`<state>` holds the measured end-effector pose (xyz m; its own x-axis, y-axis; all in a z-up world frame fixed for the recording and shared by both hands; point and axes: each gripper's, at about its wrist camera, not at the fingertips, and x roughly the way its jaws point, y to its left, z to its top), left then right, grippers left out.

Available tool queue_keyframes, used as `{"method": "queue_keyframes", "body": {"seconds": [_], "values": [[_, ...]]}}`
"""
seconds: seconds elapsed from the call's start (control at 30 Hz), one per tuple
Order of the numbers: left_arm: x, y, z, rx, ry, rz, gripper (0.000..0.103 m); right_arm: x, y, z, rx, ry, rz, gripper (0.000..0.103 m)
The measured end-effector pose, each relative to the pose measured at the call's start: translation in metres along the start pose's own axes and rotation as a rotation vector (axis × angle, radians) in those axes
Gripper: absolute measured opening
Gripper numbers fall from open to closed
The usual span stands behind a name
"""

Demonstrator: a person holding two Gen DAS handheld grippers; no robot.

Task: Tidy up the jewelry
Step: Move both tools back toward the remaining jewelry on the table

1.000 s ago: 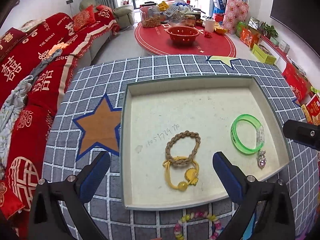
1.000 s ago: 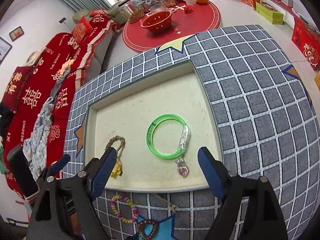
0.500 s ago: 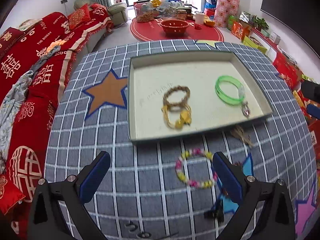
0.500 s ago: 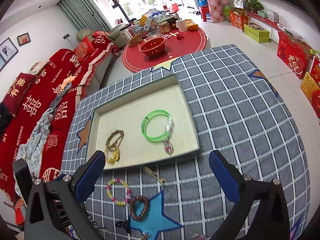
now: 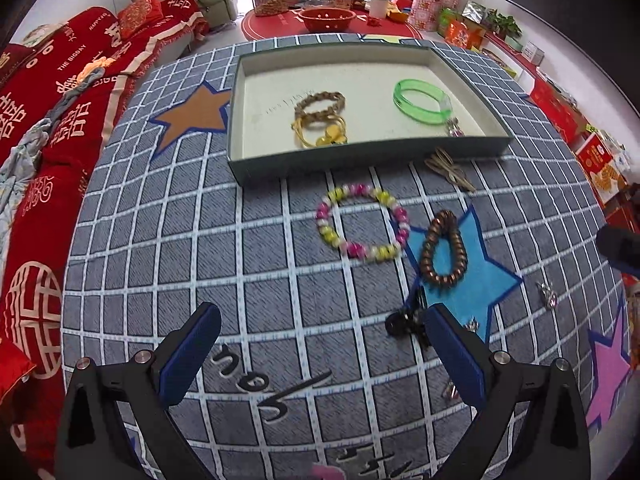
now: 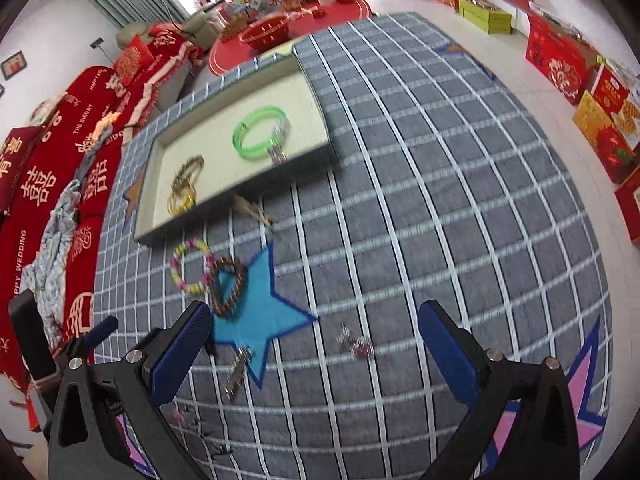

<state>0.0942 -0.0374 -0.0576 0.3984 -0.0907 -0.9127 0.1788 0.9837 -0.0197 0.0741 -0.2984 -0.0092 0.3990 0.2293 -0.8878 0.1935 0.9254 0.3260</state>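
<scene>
With both the left gripper [image 5: 320, 354] and right gripper [image 6: 312, 346] spread empty, lower squarely over the beaded bracelet [image 5: 362, 222] near the tray [image 5: 256, 168], pinching one bead strand.

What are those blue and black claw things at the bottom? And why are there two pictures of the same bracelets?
Those claws are grabbers, one in each of a person's hands. Each has its own camera looking out along its two fingers, so you get two pictures of one table. One shows the left grabber, the other the right grabber. Both are open and hold nothing. On the checked cloth sits a tray with a green bangle, a braided band and a yellow band in it. Still outside lie a beaded bracelet, a brown coil hair tie and some smaller pieces.
</scene>
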Motion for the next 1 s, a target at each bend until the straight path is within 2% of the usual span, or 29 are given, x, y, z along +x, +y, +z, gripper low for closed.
{"method": "queue_keyframes", "body": {"seconds": [0.4, 0.6, 0.8, 0.93, 1.0], "values": [[0.020, -0.015, -0.019, 0.005, 0.071, -0.043, 0.103, 0.027, -0.021, -0.049, 0.031, 0.127, -0.103, 0.103], [0.027, -0.022, -0.014, 0.012, 0.071, -0.043, 0.103, 0.036, -0.025, -0.050, 0.035, 0.137, -0.130, 0.103], [0.034, -0.026, -0.007, 0.017, 0.068, -0.037, 0.103, 0.043, -0.021, -0.041, -0.023, 0.130, -0.163, 0.103], [0.038, -0.027, -0.005, 0.026, 0.072, -0.032, 0.103, 0.050, -0.016, -0.037, -0.072, 0.133, -0.187, 0.095], [0.041, -0.029, -0.005, 0.032, 0.075, -0.032, 0.103, 0.054, -0.015, -0.036, -0.120, 0.143, -0.245, 0.084]]}}
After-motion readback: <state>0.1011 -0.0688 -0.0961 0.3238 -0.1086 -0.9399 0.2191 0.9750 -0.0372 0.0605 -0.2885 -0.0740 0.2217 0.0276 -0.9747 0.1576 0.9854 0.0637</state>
